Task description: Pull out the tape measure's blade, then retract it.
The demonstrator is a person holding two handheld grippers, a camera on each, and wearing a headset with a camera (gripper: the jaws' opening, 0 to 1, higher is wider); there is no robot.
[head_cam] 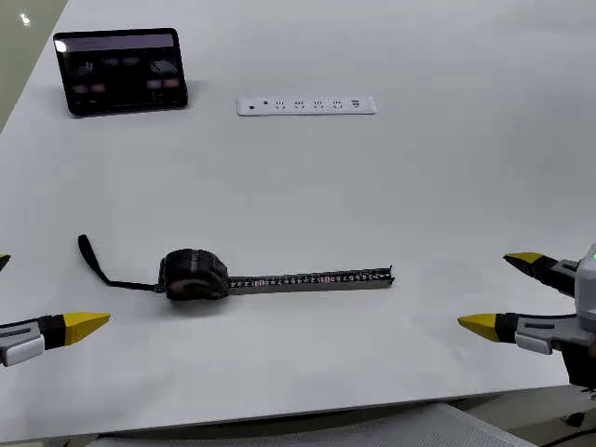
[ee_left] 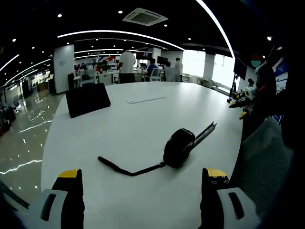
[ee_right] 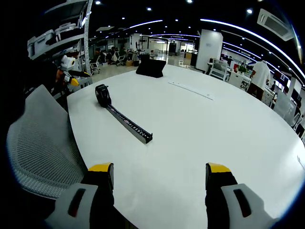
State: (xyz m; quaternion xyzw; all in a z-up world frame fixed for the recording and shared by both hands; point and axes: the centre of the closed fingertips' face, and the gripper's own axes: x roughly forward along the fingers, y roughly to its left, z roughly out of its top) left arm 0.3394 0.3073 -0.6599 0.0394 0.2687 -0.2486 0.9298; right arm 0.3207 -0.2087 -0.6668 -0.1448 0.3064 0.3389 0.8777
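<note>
1. Position of the work. The tape measure (head_cam: 194, 275) lay on the white tabletop (head_cam: 419, 186), near the edge closest to the person. Its blade (head_cam: 312, 278) was drawn out flat on the surface from the case toward 3 o'clock. The end hook (head_cam: 390, 276) rested on the tabletop. The wrist strap (head_cam: 102, 265) trailed from the case toward 9 o'clock and curled to 10 o'clock.

2. State of the claws. The left claw (head_cam: 45, 291) stood at 8 o'clock of the case, spread and holding nothing. The left gripper view looked along the strap to the case. The right claw (head_cam: 503, 291) stood at 4 o'clock of the hook, also spread and empty, well apart from the blade. Neither claw touched the tool.

3. Reason for the arrangement. The blade stayed extended with nothing gripping it, so a lock or friction probably held it. The extension step appeared complete and retraction was not yet done. The claws flanked the tool, one facing each end. This layout suited steadying the case from the strap side while the other claw guided the hook inward.

4. Surroundings. A tablet (head_cam: 119, 70) stood at 11 o'clock of the case, and a power strip (head_cam: 305, 105) lay at 1 o'clock. Both were well clear of the blade path.

5. Caution. A free-running blade may whip, so the return should be controlled.
</note>
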